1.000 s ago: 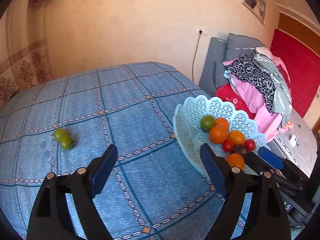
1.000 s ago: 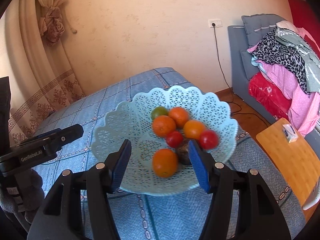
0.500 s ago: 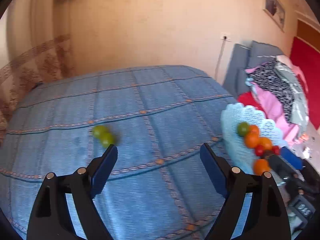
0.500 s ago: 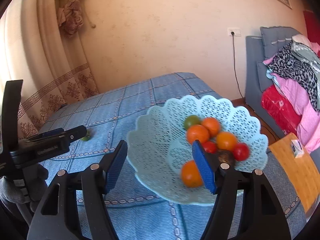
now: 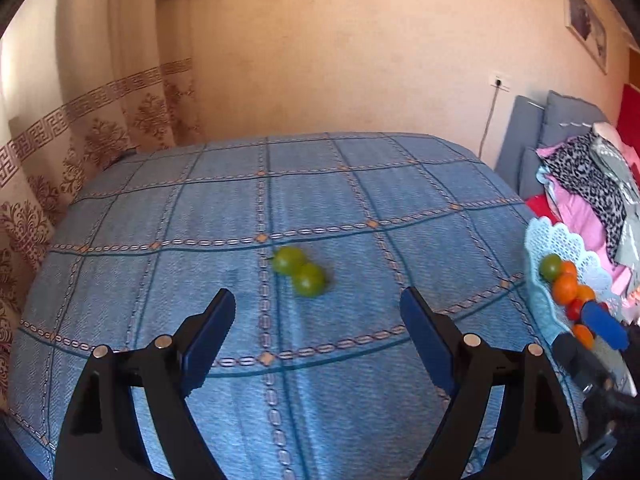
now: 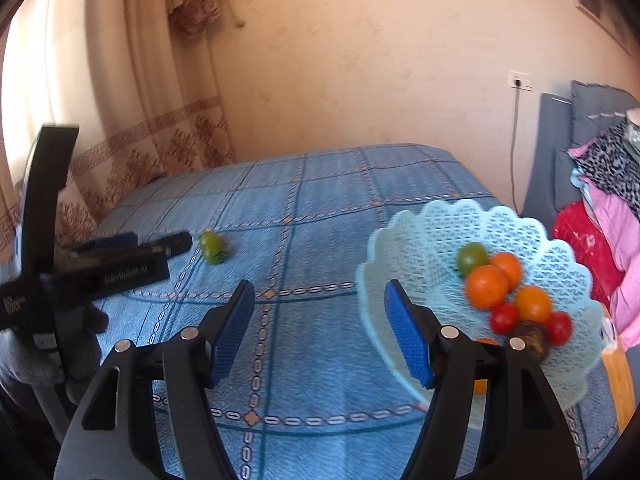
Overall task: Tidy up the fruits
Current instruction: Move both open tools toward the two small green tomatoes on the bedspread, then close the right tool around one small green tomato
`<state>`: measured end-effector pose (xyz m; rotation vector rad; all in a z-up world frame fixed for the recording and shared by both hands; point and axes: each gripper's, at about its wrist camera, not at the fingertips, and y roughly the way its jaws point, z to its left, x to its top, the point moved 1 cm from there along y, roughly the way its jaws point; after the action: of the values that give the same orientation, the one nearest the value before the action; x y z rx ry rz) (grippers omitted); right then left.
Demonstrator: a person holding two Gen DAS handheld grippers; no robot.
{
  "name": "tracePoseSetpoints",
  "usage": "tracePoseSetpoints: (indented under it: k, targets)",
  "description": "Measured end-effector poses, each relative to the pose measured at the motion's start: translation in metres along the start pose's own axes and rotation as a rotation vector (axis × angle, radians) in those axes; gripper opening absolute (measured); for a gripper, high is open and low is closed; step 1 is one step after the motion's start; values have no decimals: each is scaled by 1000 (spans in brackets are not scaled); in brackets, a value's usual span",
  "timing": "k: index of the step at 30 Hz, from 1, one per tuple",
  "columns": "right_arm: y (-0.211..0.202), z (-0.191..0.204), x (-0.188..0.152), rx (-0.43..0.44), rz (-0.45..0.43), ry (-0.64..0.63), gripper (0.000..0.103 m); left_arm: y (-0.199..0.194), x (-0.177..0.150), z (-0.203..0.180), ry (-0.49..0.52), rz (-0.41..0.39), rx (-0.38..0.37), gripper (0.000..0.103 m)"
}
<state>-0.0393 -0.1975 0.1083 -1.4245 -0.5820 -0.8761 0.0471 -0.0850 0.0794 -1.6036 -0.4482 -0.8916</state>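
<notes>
Two green fruits (image 5: 300,276) lie touching each other on the blue checked tablecloth (image 5: 360,184), just beyond my open, empty left gripper (image 5: 318,340). In the right wrist view the green fruits (image 6: 212,245) sit far left, next to the left gripper's fingertips (image 6: 176,242). A pale blue lattice basket (image 6: 440,224) at the right holds several orange, red, green and brown fruits (image 6: 486,286). My right gripper (image 6: 320,332) is open and empty, left of the basket. The basket (image 5: 560,240) also shows at the right edge of the left wrist view.
The table's far edge meets a beige wall with a patterned curtain (image 5: 100,128) at left. A grey sofa piled with clothes (image 5: 592,184) stands to the right, and a wooden surface (image 6: 624,376) lies behind the basket.
Both grippers swung left, away from the basket. The green fruits now sit centred ahead of my left gripper, and the basket has shifted to the right in both views.
</notes>
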Motion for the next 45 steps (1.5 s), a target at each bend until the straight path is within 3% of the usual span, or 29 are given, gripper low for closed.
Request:
tracePoseSetpoints:
  k: [9,18,25,28,37,42,44,45]
  targets:
    - [49,38,3,110,101,-86,69,4,3,45,-71,4,76,84]
    - [92,71,16,156,134,-175,69,15,1,78,-151,23,102,84]
    - [143,81,24,242,259,-132,68,19,0,97,-176,15,157,84]
    - [160,85,24,249,289,-131,59,21,0,100,-181,19,157,84]
    - [186,101,29,252,307,-166,55,29,-1,102,-179,36,161,84]
    - [198,113,32,263,304,-192,45,33,-2,105,-180,47,173,84]
    - [200,114,33,265,305,-194,32,35,-3,105,-178,51,178,84]
    - [201,113,34,270,306,-189,32,36,-3,104,-177,53,179,84]
